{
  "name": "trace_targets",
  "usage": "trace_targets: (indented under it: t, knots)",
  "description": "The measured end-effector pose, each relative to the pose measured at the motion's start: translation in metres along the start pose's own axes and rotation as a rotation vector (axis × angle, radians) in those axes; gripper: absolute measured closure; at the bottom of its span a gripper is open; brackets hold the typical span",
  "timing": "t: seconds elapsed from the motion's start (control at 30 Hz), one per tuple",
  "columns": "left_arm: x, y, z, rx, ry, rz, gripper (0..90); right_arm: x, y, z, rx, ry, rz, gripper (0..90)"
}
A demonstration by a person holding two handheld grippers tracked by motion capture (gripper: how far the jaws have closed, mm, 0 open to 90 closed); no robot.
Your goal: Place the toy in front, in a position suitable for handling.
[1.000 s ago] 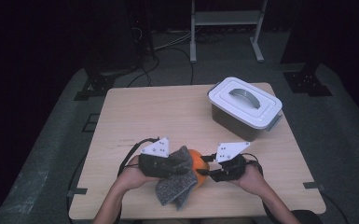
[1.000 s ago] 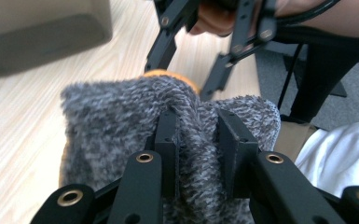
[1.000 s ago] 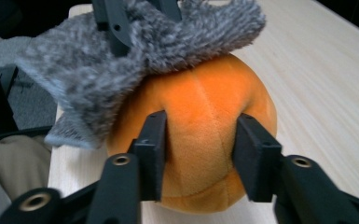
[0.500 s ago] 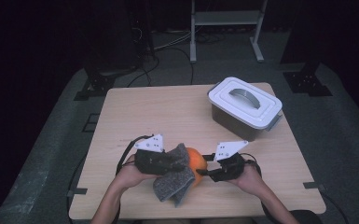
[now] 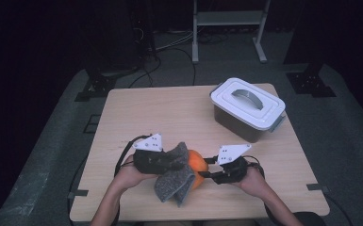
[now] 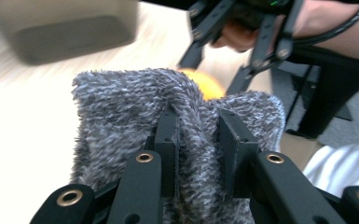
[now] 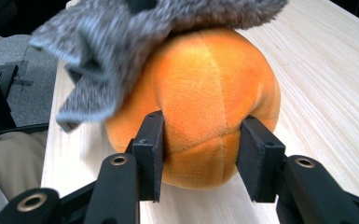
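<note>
Two grippers meet at the orange plush ball (image 5: pixel 195 165), which sits near the bench's (image 5: pixel 169 113) front edge, well apart from the lidded bin (image 5: pixel 247 108). From the high view, your left gripper (image 5: pixel 162 160) drapes the grey cloth (image 5: pixel 174 181) over the ball's left side, likely to wipe it, while your right gripper (image 5: pixel 212 173) steadies the ball from the other side. In the left gripper view, your jaws are pinching a fold of the cloth (image 6: pixel 177 107), the ball (image 6: pixel 203 81) peeking beyond it. In the right gripper view, your jaws, which have just been closing, press the ball's (image 7: pixel 205 102) flanks, the cloth (image 7: pixel 121 42) lying over the top of the ball.
</note>
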State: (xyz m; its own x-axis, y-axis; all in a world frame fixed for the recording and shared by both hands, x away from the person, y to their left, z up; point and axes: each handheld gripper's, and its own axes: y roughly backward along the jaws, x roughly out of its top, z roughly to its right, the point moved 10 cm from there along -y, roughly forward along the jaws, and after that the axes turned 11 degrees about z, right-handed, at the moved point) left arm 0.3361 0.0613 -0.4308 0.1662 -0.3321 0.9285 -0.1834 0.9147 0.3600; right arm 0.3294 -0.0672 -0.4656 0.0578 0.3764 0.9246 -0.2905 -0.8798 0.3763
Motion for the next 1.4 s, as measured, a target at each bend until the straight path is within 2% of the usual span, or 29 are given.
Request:
trace_targets:
  t: [0.1, 0.13, 0.27, 0.33, 0.4, 0.43, 0.47, 0.5, 0.57, 0.6, 0.67, 0.7, 0.73, 0.77, 0.8, 0.83, 0.87, 0.9, 0.93, 1.03, 1.07, 1.1, 1.17, 1.23, 1.27, 1.3, 1.33, 1.4]
  knots:
    - [-0.003, 0.003, -0.005, 0.014, 0.018, 0.001, 71.3, -0.001, 0.001, 0.001, 0.0, -0.009, -0.002, 54.1]
    - [-0.004, 0.004, -0.005, 0.007, 0.031, 0.01, 71.4, -0.001, 0.0, 0.001, 0.005, -0.017, 0.0, 50.4]
    - [-0.005, -0.004, 0.003, -0.023, 0.015, 0.005, 71.7, -0.001, 0.001, 0.003, 0.022, -0.057, -0.011, 35.8]
    - [-0.005, -0.007, 0.005, -0.032, 0.015, 0.005, 71.6, -0.003, 0.002, 0.003, 0.025, -0.066, -0.018, 33.7]
    - [-0.004, -0.014, 0.012, -0.061, 0.004, 0.002, 71.6, -0.002, 0.003, 0.002, 0.03, -0.071, -0.009, 31.5]
    - [-0.004, -0.014, 0.012, -0.061, 0.004, 0.002, 71.5, -0.002, 0.003, 0.002, 0.03, -0.071, -0.009, 31.5]
    - [-0.003, -0.021, 0.017, -0.081, 0.001, 0.008, 71.5, 0.0, 0.004, 0.002, 0.031, -0.076, 0.006, 32.2]
    - [-0.003, -0.024, 0.02, -0.089, 0.003, 0.009, 71.5, 0.001, 0.004, 0.002, 0.032, -0.074, 0.01, 35.7]
    - [-0.004, -0.028, 0.022, -0.09, -0.018, 0.001, 71.5, -0.003, 0.004, 0.001, 0.032, -0.039, -0.021, 42.6]
    - [-0.004, -0.028, 0.022, -0.09, -0.018, 0.001, 71.5, -0.003, 0.004, 0.001, 0.032, -0.039, -0.021, 42.6]
    - [-0.002, -0.025, 0.018, -0.074, -0.027, 0.003, 71.6, -0.009, 0.008, 0.001, 0.035, -0.024, -0.038, 50.5]
    - [-0.002, -0.025, 0.018, -0.074, -0.027, 0.003, 71.5, -0.009, 0.008, 0.001, 0.035, -0.024, -0.038, 50.5]
    - [-0.006, -0.02, 0.01, -0.041, -0.019, -0.008, 71.5, -0.013, 0.011, 0.003, 0.039, -0.012, -0.057, 51.7]
    - [-0.006, -0.02, 0.01, -0.041, -0.019, -0.008, 71.4, -0.016, 0.013, 0.004, 0.042, -0.017, -0.066, 51.7]
    - [-0.014, -0.015, 0.002, -0.025, 0.029, -0.002, 71.4, -0.019, 0.015, 0.006, 0.047, -0.028, -0.072, 51.6]
    - [-0.02, -0.014, -0.001, -0.025, 0.048, -0.006, 71.4, -0.023, 0.017, 0.008, 0.049, -0.044, -0.078, 50.7]
    - [-0.025, -0.015, -0.002, -0.03, 0.06, -0.018, 71.4, -0.025, 0.018, 0.009, 0.058, -0.069, -0.079, 47.9]
    - [-0.025, -0.015, -0.002, -0.03, 0.06, -0.018, 71.4, -0.025, 0.018, 0.009, 0.058, -0.069, -0.079, 47.9]
    - [-0.028, -0.017, 0.0, -0.046, 0.07, -0.01, 71.4, -0.025, 0.02, 0.011, 0.072, -0.114, -0.068, 38.9]
    - [-0.026, -0.02, 0.004, -0.068, 0.061, -0.01, 71.3, -0.017, 0.02, 0.013, 0.071, -0.146, -0.025, 32.3]
    - [-0.025, -0.024, 0.011, -0.101, 0.046, -0.011, 71.3, -0.016, 0.019, 0.013, 0.076, -0.16, -0.02, 29.7]
    - [-0.025, -0.026, 0.014, -0.115, 0.038, -0.017, 71.2, -0.016, 0.017, 0.012, 0.078, -0.167, -0.024, 27.2]
    - [-0.024, -0.03, 0.016, -0.116, 0.031, -0.025, 70.8, -0.019, 0.011, 0.011, 0.08, -0.179, -0.048, 25.5]
    - [-0.024, -0.03, 0.016, -0.108, 0.029, -0.029, 70.8, -0.021, 0.008, 0.01, 0.074, -0.186, -0.05, 27.3]
    - [-0.023, -0.029, 0.013, -0.098, 0.029, -0.029, 70.8, -0.023, 0.007, 0.009, 0.06, -0.186, -0.048, 42.2]
    - [-0.023, -0.029, 0.013, -0.098, 0.029, -0.029, 70.9, -0.023, 0.007, 0.009, 0.06, -0.186, -0.048, 42.2]
    - [-0.021, -0.027, 0.012, -0.088, 0.027, -0.023, 70.9, -0.017, 0.01, 0.01, 0.032, -0.116, -0.015, 56.1]
    - [-0.013, -0.021, 0.009, -0.076, 0.018, 0.011, 70.9, -0.011, 0.01, 0.009, 0.008, -0.064, 0.0, 59.0]
